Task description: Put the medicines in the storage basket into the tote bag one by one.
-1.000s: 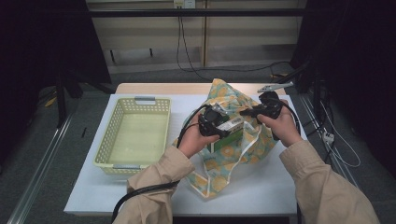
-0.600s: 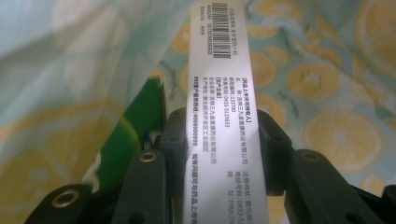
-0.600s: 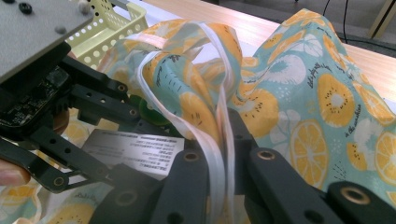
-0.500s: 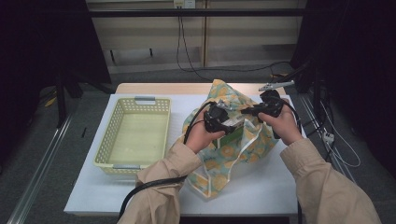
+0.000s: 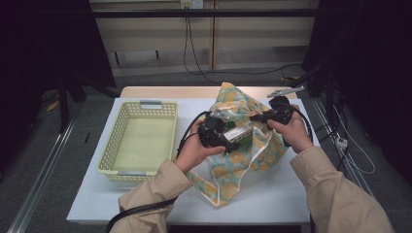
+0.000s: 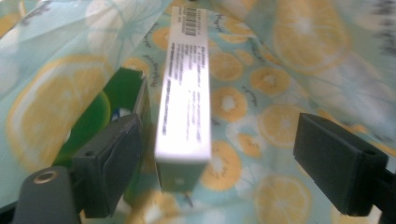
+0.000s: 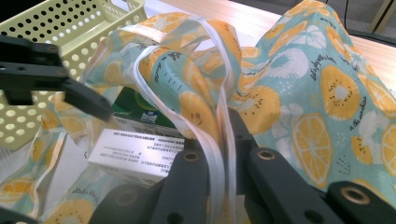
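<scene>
While the right tool (image 7: 219,158) stays clamped on the white handle strap (image 7: 215,140) of the fruit-print bag (image 5: 243,145), holding its mouth up, our left tool (image 6: 233,158) has just been opening; its jaws now stand wide, with the white box (image 6: 184,98) between them but not pressed. We judge the box released inside the bag, beside a green carton (image 6: 119,100). The yellow basket (image 5: 121,141) on the counter (image 5: 272,204) lies empty, so the transfer looks largely done; withdrawing the left tool remains.
</scene>
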Tool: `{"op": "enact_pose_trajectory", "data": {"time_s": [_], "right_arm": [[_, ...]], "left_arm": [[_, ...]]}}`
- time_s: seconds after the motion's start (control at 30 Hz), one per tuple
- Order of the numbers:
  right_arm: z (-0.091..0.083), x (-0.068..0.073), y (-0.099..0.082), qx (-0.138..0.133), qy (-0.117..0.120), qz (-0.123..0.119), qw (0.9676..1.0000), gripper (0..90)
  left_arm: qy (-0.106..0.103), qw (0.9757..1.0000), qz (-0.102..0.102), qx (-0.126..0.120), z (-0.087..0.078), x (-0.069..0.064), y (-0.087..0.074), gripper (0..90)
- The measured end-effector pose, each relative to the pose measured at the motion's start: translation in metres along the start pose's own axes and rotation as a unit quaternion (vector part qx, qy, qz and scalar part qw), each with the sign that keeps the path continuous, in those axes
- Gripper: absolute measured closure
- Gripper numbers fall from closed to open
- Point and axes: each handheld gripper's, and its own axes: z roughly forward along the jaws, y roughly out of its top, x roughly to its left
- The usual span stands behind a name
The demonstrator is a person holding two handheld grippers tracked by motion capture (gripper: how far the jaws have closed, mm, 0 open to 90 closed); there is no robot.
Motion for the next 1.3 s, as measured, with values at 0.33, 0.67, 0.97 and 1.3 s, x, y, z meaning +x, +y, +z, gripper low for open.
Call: {"op": "enact_pose_trajectory", "data": {"time_s": [0.33, 0.67, 0.97, 1.3], "right_arm": [[0.002, 0.005, -0.002, 0.003, -0.001, 0.0, 1.0, 88.1], [0.003, 0.007, -0.002, 0.003, -0.001, 0.0, 1.0, 88.1], [0.003, 0.008, -0.003, 0.003, 0.001, -0.001, 1.0, 88.1], [0.005, 0.008, -0.005, 0.003, 0.002, -0.001, 1.0, 88.1]], "left_arm": [[0.002, 0.9999, 0.013, 0.008, -0.018, -0.016, -0.024, 10.6], [-0.003, 0.9997, 0.014, 0.02, -0.018, -0.028, -0.048, 9.1], [-0.008, 0.9995, 0.01, 0.028, -0.01, -0.034, -0.067, 8.9], [-0.017, 0.9993, 0.003, 0.034, -0.004, -0.037, -0.084, 8.8]]}}
